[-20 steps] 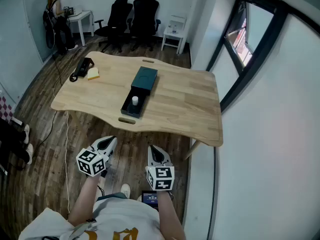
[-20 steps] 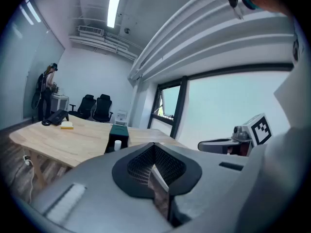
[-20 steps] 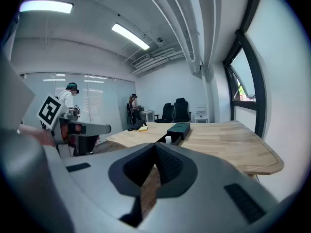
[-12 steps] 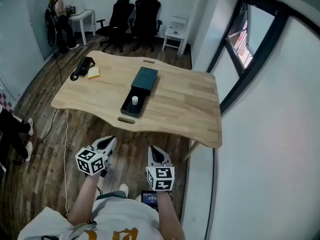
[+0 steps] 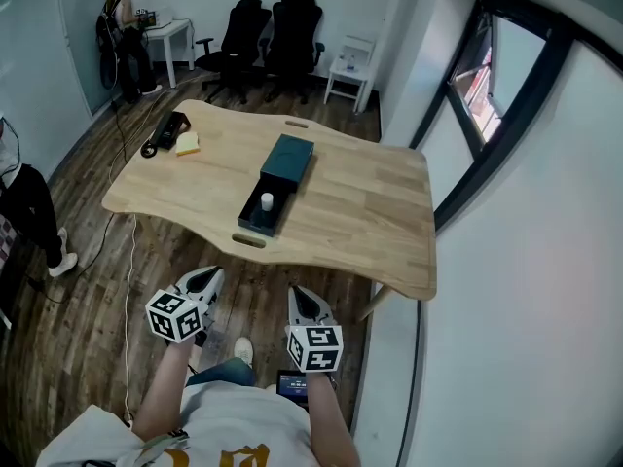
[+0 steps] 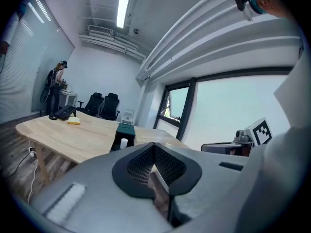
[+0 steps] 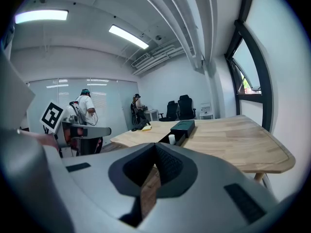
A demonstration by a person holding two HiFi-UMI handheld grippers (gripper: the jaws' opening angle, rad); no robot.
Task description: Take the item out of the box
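Observation:
A long dark teal box (image 5: 276, 179) lies in the middle of the wooden table (image 5: 370, 212), its near half open. A small white cylinder (image 5: 266, 200) stands upright in that open half. The box (image 6: 124, 132) and cylinder (image 6: 123, 142) also show far ahead in the left gripper view, and the box (image 7: 181, 126) and cylinder (image 7: 171, 139) in the right gripper view. My left gripper (image 5: 209, 278) and right gripper (image 5: 301, 296) hang side by side over the floor, short of the table's near edge. Both are shut and empty, well apart from the box.
A black phone (image 5: 165, 130) and a yellow pad (image 5: 187, 143) lie at the table's far left corner. Two black office chairs (image 5: 274, 37) and white side tables stand behind. One person stands at the back left (image 5: 119, 27), another at the left edge (image 5: 29, 202). A window wall runs along the right.
Both grippers stay put. The view has tilted a little, and the person at the left edge has stepped further into the picture.

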